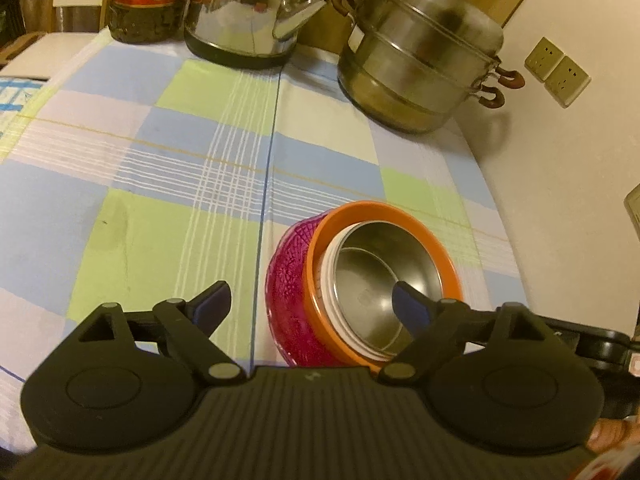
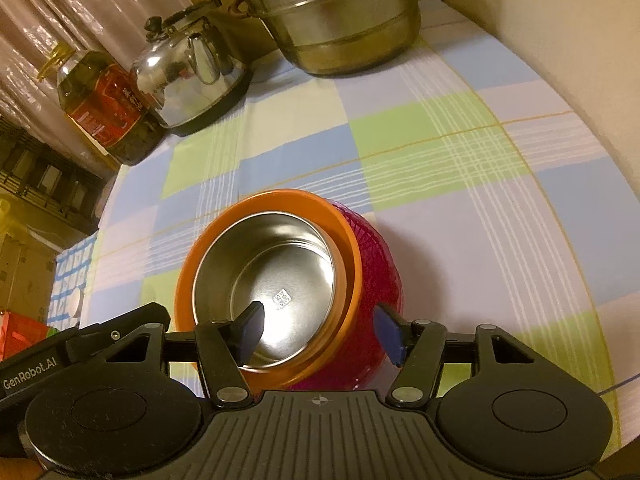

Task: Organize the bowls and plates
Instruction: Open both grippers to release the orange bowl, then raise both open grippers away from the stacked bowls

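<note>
A stack of nested bowls sits on the checked tablecloth: a steel-lined bowl [image 1: 372, 276] [image 2: 268, 276] inside an orange bowl [image 1: 404, 212] [image 2: 280, 200], inside a ribbed magenta bowl [image 1: 288, 280] [image 2: 380, 264]. My left gripper [image 1: 310, 304] is open, its right fingertip over the steel bowl's inside and its left one over the cloth. My right gripper [image 2: 320, 330] is open and straddles the near right rim of the stack, left fingertip inside the steel bowl, right one outside the magenta bowl. Neither grips anything.
A steel steamer pot [image 1: 420, 64] [image 2: 336, 16], a steel kettle [image 1: 252, 12] [image 2: 188, 76] and an oil bottle [image 1: 144, 0] [image 2: 104, 108] stand along the table's far edge. A white wall [image 1: 560, 180] with sockets [image 1: 556, 70] borders the table [image 1: 160, 160] on the right.
</note>
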